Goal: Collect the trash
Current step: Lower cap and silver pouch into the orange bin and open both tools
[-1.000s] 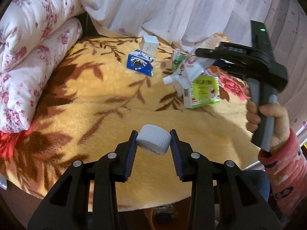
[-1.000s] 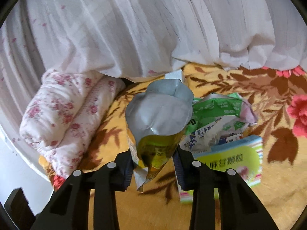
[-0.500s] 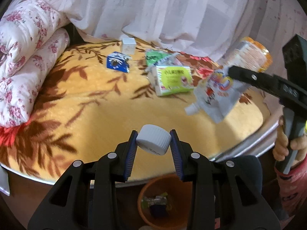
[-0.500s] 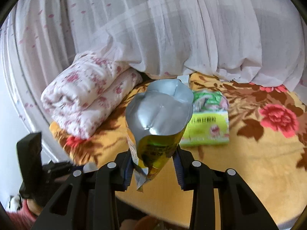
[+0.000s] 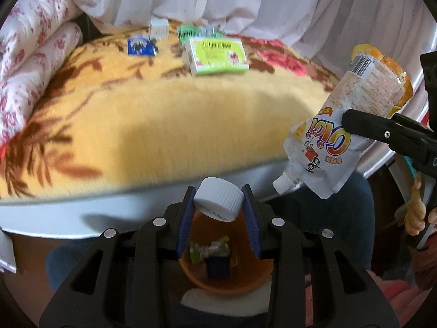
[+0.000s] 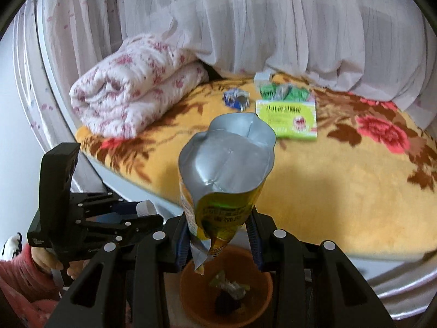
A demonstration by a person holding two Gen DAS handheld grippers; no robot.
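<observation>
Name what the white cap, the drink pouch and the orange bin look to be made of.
White cap: hard matte plastic, judging by its moulded ribbed rim. Drink pouch: thin laminated foil film; silver, creased base and glossy printed sides. Orange bin: probably smooth plastic, though terracotta cannot be ruled out from its dull orange wall.

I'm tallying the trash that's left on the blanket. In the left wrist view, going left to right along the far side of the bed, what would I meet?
Blue carton → small white box → green wrappers → lime-green box.
</observation>
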